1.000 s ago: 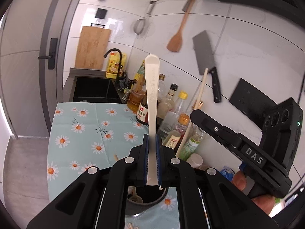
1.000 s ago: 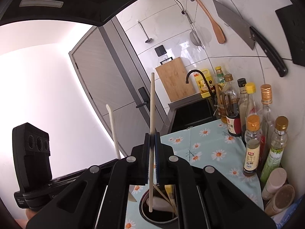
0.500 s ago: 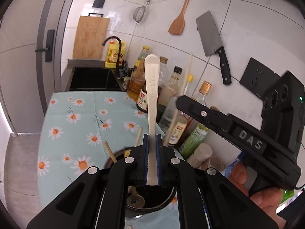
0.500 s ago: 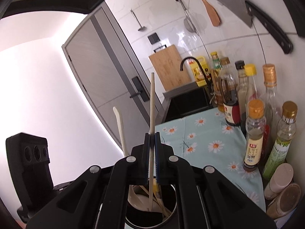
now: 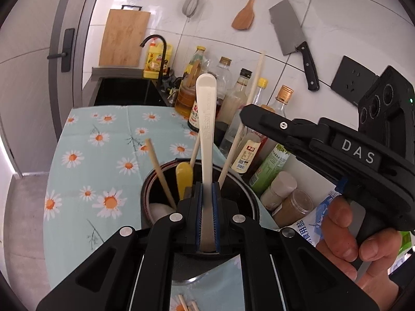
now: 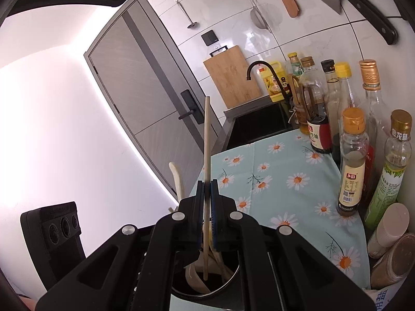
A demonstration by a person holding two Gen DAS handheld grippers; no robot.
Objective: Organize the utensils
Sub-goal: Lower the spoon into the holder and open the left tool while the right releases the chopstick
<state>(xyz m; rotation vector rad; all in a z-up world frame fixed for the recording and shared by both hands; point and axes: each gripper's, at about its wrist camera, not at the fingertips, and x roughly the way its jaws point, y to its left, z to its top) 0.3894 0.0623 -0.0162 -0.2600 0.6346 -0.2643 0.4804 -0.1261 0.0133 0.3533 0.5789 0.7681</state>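
left tool point(image 5: 207, 223) grasps spoon point(image 5: 206, 119) | right tool point(image 6: 206, 207) grasps chopstick point(image 6: 206, 140) | daisy tablecloth point(image 5: 103, 140)

Spoon point(image 5: 206, 140): lower end hidden behind left tool point(image 5: 207, 213). Holder point(image 5: 153, 181): near rim hidden; contents beneath indistinct.
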